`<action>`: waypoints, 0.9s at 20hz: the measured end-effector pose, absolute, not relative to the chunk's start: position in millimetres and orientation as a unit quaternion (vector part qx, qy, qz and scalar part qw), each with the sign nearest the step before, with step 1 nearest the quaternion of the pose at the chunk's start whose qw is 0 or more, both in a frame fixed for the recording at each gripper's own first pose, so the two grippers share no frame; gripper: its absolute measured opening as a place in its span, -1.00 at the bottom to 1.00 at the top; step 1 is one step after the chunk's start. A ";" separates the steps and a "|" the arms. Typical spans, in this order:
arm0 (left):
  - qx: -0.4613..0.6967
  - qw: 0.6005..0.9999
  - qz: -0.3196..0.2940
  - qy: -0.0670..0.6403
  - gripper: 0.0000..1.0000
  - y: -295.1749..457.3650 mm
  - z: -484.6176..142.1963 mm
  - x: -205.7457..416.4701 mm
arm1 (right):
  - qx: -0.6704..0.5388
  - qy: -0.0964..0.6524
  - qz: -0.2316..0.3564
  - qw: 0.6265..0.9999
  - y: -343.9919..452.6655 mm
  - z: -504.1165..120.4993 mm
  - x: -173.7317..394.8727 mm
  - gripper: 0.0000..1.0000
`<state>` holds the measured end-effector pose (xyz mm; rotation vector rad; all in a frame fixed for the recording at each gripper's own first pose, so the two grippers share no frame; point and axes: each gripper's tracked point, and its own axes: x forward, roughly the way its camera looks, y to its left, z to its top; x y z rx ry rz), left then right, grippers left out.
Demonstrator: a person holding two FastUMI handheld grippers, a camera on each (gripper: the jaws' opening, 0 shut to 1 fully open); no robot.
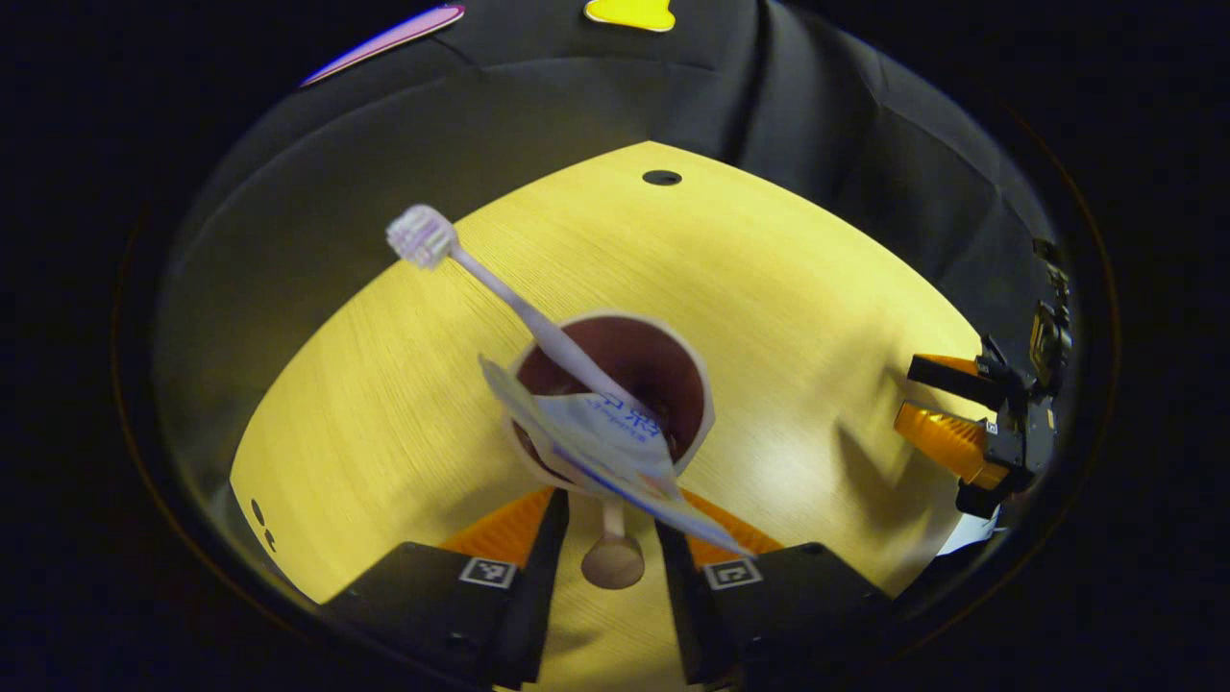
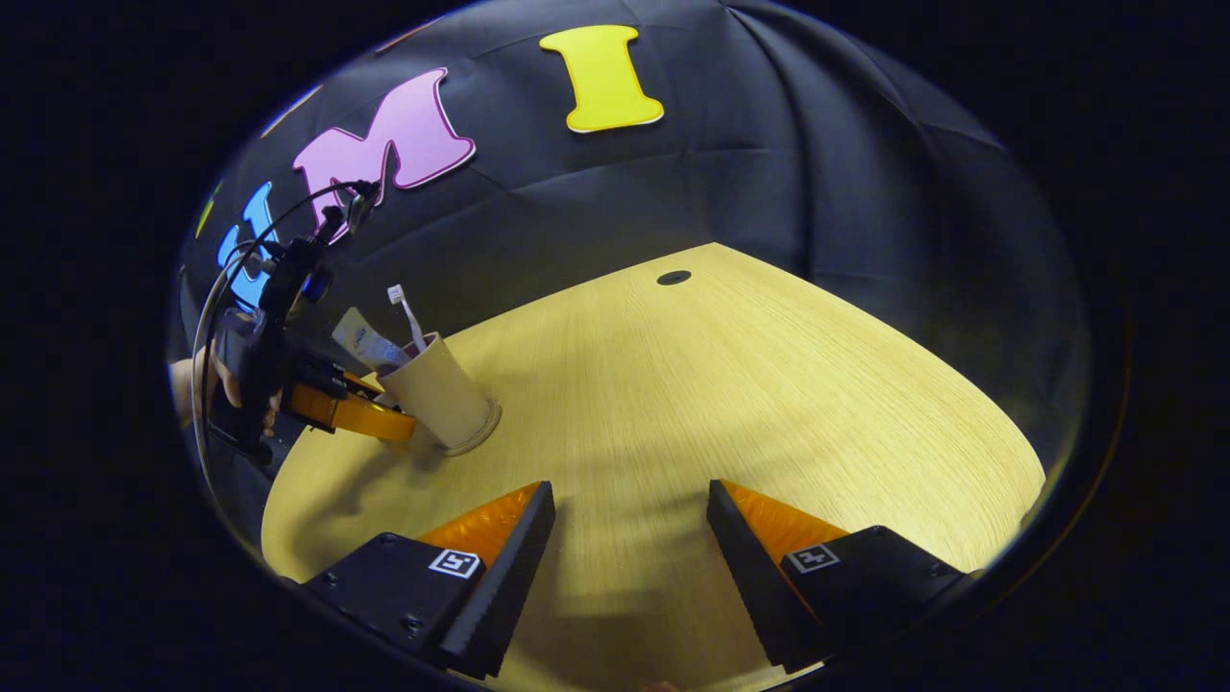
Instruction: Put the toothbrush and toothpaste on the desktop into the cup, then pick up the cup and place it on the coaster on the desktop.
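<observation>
A beige cup (image 1: 663, 360) with a brown inside stands upright on a round tan coaster (image 2: 478, 437) at the table's left side. A white toothbrush (image 1: 500, 288) leans out of it, bristles up, beside a white toothpaste tube (image 1: 605, 442). My left gripper (image 1: 613, 509) straddles the cup from the side and its fingers close in on the wall below the rim; one orange finger (image 2: 351, 413) lies against the cup. My right gripper (image 2: 631, 490) hovers open over bare wood, nothing between its fingers. In the left gripper view, the right gripper (image 1: 908, 392) is far off to the right.
The light wooden table (image 2: 769, 384) has a small dark hole (image 2: 674, 278) near its far edge. Black cloth closes the back and sides. A hand (image 2: 226, 384) holds the left gripper at the table's left edge, with cables above it.
</observation>
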<state>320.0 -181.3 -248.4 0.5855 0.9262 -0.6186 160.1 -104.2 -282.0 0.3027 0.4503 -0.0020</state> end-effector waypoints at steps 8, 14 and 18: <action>0.208 0.869 -0.255 0.369 0.96 -148.2 -175.0 273.2 | 0.123 0.207 0.015 0.970 -90.8 -220.2 135.3 0.97; 0.161 0.922 -0.231 0.267 0.96 -109.5 -76.2 192.3 | 0.102 0.179 0.015 0.979 -75.5 -140.4 93.1 0.96; 0.108 0.956 -0.188 0.196 0.96 -76.4 -31.9 138.4 | 0.083 0.156 0.029 0.984 -50.8 -90.8 58.6 0.96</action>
